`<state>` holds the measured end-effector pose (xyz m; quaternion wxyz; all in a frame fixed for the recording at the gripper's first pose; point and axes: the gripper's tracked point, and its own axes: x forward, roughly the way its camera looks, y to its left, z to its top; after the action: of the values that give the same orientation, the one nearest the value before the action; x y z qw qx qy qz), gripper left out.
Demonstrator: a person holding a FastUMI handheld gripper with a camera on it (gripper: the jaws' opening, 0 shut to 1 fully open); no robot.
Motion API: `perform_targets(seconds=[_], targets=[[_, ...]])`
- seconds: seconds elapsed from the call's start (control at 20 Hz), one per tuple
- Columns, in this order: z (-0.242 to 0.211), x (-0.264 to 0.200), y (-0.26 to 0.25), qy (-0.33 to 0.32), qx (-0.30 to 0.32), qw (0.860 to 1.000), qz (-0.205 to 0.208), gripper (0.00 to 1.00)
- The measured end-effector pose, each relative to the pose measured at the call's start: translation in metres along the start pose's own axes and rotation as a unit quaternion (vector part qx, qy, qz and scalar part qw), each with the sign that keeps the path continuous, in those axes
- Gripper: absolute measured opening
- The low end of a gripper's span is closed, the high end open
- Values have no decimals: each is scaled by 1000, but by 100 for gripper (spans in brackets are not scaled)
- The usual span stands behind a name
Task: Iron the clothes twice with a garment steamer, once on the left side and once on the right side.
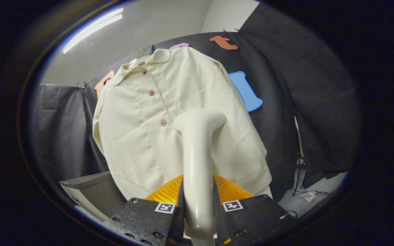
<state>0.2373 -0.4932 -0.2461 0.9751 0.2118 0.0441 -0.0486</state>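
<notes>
A: Gripper view first. What are the fingers at?

B: The gripper (198, 201) is clenched on the garment steamer (198, 160). Its cream handle stands upright between the two fingers, and both press on it from either side.

A: And the head of it?

B: The steamer head (200, 121) bends forward at the top and sits against the front of the shirt (169, 126), just right of the button line, near the lowest button (163, 123) that I can see. Whether it truly touches the cloth, I cannot tell.

A: Where is the shirt itself?

B: Hanging on the black cloth wall (286, 112), collar (149, 61) up, beyond the fingers. It leans a little in this view. Its left edge falls down past a sleeve; its right edge runs down to a lower corner just above the right finger.

A: Room to move?

B: To the right of the shirt is bare black cloth, then a gap where cables (299, 174) hang down to a pale floor. To the left, dark cloth again, and a grey boxy surface (91, 191) sits low, close under the shirt's left hem. Above the wall is a pale ceiling with a strip light (92, 29).
</notes>
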Motion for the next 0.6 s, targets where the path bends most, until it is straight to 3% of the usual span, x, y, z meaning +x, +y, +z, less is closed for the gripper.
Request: perform_targets(seconds=[0.6], targets=[[-73,-26,-31,57,15,998,-32,36]])
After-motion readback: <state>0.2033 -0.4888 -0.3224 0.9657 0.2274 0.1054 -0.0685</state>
